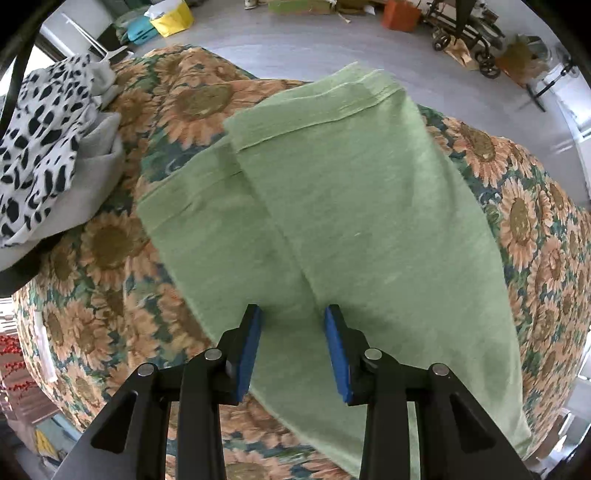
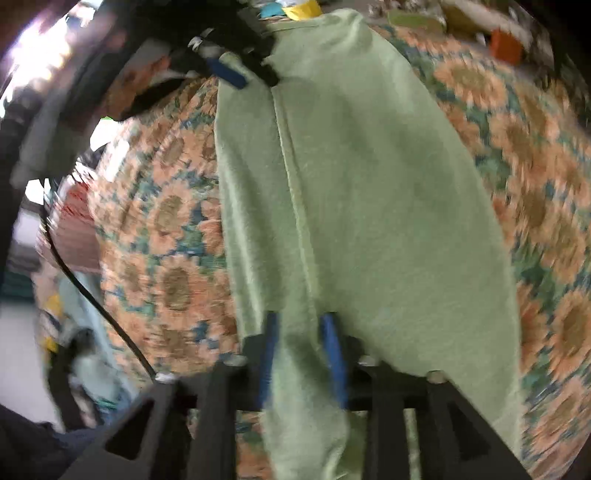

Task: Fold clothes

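A light green garment (image 1: pixel 332 206) lies folded lengthwise on a sunflower-print cover (image 1: pixel 122 258). My left gripper (image 1: pixel 293 314) hovers open just above the garment's near part, nothing between its blue pads. In the blurred right wrist view the same garment (image 2: pixel 369 203) stretches away. My right gripper (image 2: pixel 301 325) has a bunched fold of the green cloth between its blue pads, which stand partly apart. The left gripper (image 2: pixel 240 74) shows at the garment's far end in that view.
A black-and-white spotted cloth and grey garment (image 1: pixel 48 140) are piled at the cover's left. Beyond the cover is grey floor with a yellow bag (image 1: pixel 171 18), an orange box (image 1: pixel 400 14) and a wheeled cart (image 1: pixel 465 33).
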`<state>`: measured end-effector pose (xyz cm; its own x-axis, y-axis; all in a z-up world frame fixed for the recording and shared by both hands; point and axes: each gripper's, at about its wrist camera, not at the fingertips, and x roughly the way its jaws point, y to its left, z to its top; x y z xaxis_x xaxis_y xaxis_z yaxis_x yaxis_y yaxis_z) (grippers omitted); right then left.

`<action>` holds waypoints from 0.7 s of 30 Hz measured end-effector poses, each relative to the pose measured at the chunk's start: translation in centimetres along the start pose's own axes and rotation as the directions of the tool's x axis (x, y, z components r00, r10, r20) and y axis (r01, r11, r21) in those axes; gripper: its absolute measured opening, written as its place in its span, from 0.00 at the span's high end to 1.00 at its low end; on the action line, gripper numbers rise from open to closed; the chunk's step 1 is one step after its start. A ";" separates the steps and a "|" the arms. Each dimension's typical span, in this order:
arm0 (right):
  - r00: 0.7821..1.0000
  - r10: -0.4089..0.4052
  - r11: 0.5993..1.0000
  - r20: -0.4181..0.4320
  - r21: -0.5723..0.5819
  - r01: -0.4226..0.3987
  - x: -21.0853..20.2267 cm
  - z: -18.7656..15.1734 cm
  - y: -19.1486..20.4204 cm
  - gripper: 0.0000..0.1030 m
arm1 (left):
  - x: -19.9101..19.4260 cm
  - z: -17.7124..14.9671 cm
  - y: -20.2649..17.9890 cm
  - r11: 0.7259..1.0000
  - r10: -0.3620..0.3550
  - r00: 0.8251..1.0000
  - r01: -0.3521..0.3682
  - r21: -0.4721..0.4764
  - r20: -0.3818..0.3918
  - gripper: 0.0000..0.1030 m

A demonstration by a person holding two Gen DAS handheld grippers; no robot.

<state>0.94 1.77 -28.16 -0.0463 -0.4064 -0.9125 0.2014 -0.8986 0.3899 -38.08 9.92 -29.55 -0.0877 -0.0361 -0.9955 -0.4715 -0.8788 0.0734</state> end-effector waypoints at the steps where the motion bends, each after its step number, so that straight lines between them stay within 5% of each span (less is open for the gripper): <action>1: 0.999 0.027 0.999 0.020 0.031 -0.028 -1.0 -0.3 -0.5 0.61 | -0.5 -0.3 0.3 1.000 -0.018 1.000 0.018 -0.008 0.012 0.65; 4: 0.987 0.052 0.979 0.151 0.186 -0.080 -4.9 -1.4 -3.9 0.59 | -2.9 -1.6 0.3 0.983 -0.170 0.982 0.175 -0.054 0.086 0.65; 6: 0.983 -0.003 0.959 0.185 0.280 -0.050 -6.1 -2.3 -6.1 0.70 | -4.0 -2.9 -0.9 0.964 -0.256 0.960 0.263 -0.048 0.117 0.65; 7: 0.983 -0.033 0.951 0.180 0.307 -0.024 -6.4 -3.1 -7.1 0.81 | -4.3 -3.7 -1.9 0.955 -0.291 0.949 0.296 -0.029 0.120 0.75; 9: 0.986 -0.046 0.945 0.163 0.326 -0.010 -6.3 -4.2 -8.0 0.86 | -4.2 -6.2 -4.9 0.947 -0.320 0.945 0.316 0.057 0.075 0.96; 13: 0.994 -0.056 0.961 0.097 0.274 0.027 -4.2 -5.7 -6.5 0.88 | -3.3 -11.0 -10.1 0.902 -0.399 0.917 0.392 0.180 0.001 0.96; 17: 0.991 -0.124 0.965 0.041 0.237 0.110 -2.2 -7.3 -5.3 0.88 | -0.6 -14.8 -12.0 0.919 -0.264 0.964 0.251 0.304 0.000 0.95; 21: 0.988 -0.112 0.966 0.103 0.244 0.084 -5.1 -8.0 -6.0 0.80 | -0.7 -16.5 -11.7 0.928 -0.230 0.971 0.197 0.317 0.071 0.95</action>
<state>7.76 10.59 -26.87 -0.1687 -0.3178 -0.9330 -0.0486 -0.9427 0.3299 -17.99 12.36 -30.68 -0.0387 0.2011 -0.9788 -0.7329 -0.6716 -0.1090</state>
